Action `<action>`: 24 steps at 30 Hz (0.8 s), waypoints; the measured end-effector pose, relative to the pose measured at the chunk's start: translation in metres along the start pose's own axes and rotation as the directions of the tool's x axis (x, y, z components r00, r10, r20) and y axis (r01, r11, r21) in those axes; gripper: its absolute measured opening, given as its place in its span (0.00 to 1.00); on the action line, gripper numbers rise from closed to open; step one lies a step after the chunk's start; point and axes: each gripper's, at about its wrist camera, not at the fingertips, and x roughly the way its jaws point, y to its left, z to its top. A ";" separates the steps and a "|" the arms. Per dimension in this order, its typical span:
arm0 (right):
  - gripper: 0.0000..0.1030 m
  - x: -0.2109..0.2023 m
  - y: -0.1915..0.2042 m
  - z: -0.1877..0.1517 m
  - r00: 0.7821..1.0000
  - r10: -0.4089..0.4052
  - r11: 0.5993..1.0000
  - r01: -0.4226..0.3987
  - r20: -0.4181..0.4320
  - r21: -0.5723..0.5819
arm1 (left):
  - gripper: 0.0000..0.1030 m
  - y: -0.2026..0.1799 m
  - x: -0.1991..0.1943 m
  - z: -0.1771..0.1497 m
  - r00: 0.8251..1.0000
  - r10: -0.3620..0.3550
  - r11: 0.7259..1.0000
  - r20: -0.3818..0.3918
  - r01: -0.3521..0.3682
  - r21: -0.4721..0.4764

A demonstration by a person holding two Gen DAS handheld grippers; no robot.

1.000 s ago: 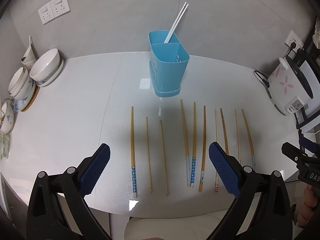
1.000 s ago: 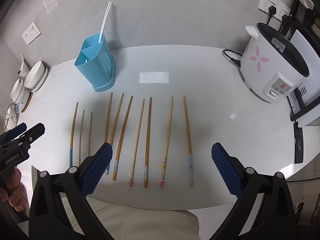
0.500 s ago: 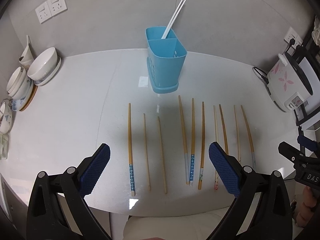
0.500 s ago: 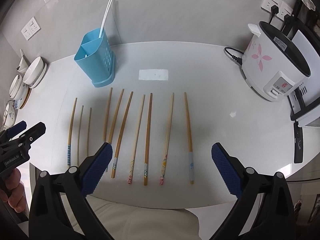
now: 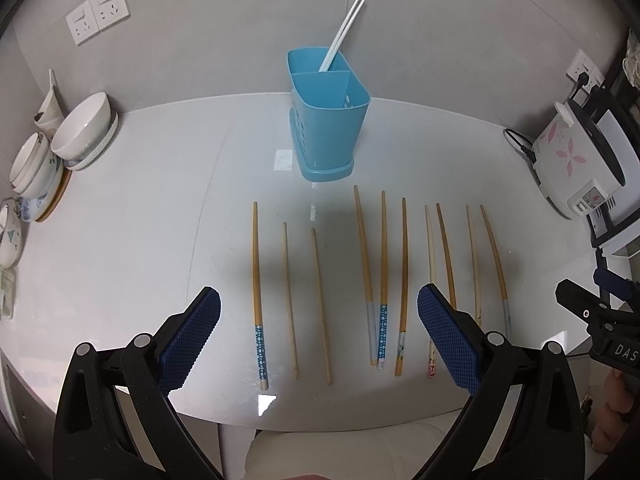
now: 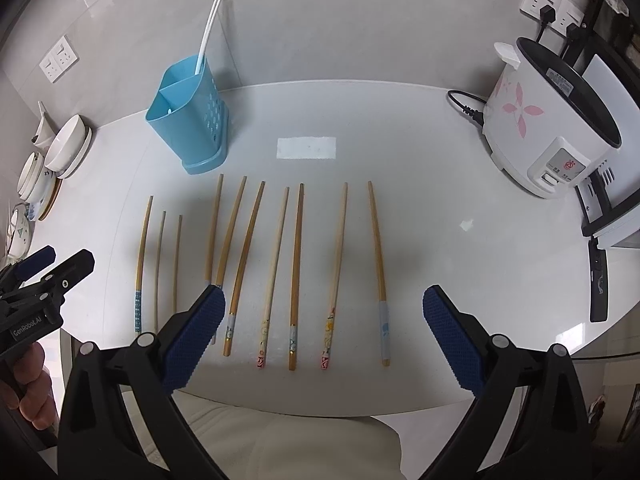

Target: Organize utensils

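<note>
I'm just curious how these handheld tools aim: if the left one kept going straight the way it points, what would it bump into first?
Probably the wooden chopsticks lying on the white table between its open jaws. The left gripper tilts down at them; the blue utensil holder stands farther along. Depth is hard to judge.

Hidden ends, cropped edges, unreadable print

In the left wrist view, the blue pad of the left gripper [image 5: 319, 330] covers the lower parts of two bamboo chopsticks [image 5: 447, 254] at lower right; the white chopsticks [image 5: 344, 30] vanish into the blue holder [image 5: 328, 120], lower ends unseen. Bowls [image 5: 24, 168] at the left edge are cut off. In the right wrist view, the right gripper [image 6: 324, 330] hides two chopstick ends [image 6: 212, 240]; the rice cooker [image 6: 548, 120] label is too small to read.
</note>
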 end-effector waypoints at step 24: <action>0.93 -0.005 0.000 -0.006 1.000 -0.002 1.000 0.002 0.012 0.009 | 0.94 -0.002 -0.001 0.002 1.000 0.005 1.000 0.000 -0.005 0.012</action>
